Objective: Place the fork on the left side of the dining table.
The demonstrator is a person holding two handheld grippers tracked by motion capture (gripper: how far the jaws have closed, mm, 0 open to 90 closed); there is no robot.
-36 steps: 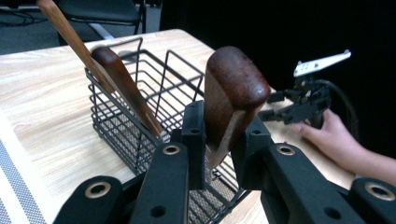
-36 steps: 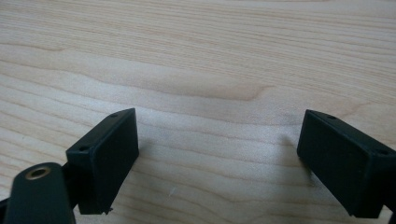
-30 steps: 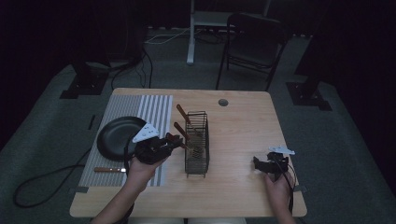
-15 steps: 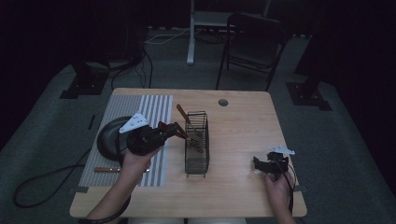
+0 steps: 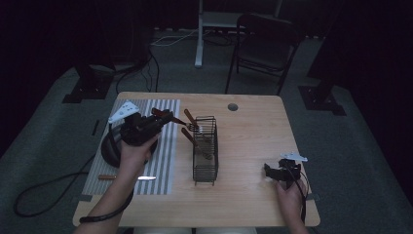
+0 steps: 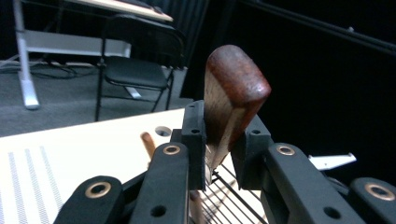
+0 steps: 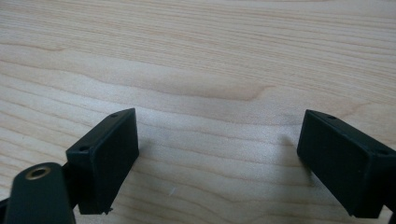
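My left gripper [image 5: 163, 117] is shut on the wooden handle [image 6: 231, 102] of a fork [image 5: 191, 126]. It hangs above the striped mat [image 5: 165, 161], and the fork's tines point right toward the black wire basket [image 5: 204, 168]. In the left gripper view the handle's rounded end sticks up between the two jaws [image 6: 219, 144]. Two more wooden-handled utensils [image 5: 187, 117] lean in the basket. My right gripper [image 5: 271, 170] rests low at the table's front right, jaws wide open over bare wood [image 7: 217, 158] with nothing between them.
A black pan [image 5: 108, 148] lies on the mat's left side, partly under my left hand. A wooden-handled knife [image 5: 126, 178] lies on the mat near the front. The wooden table [image 5: 253, 131] has a cable hole [image 5: 233, 107] at the back; a chair [image 5: 265, 44] stands beyond.
My left gripper has risen and moved left and away from the basket's side, carrying the fork. The right gripper has stayed where it was.
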